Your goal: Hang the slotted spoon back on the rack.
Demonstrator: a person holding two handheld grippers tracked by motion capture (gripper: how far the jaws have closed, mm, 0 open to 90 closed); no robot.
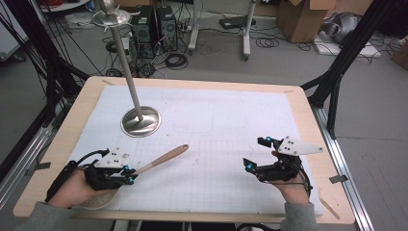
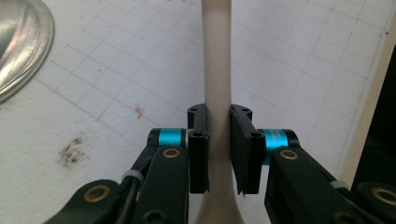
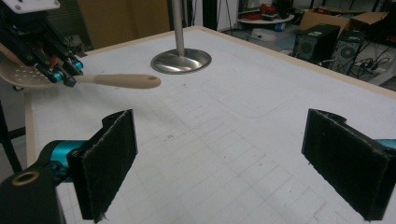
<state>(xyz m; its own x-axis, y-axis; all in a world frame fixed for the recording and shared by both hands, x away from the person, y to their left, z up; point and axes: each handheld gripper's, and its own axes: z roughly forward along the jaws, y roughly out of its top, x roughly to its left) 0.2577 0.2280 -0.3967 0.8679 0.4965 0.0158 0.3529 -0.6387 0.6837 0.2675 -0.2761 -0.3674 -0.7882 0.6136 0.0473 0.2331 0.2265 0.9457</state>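
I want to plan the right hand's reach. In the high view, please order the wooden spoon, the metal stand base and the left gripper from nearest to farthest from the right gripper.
From the right gripper:
1. Wooden spoon, its handle tip pointing toward table centre.
2. Left gripper, near left, holding the spoon.
3. Metal stand base, far left.
The last two are almost too close to call.
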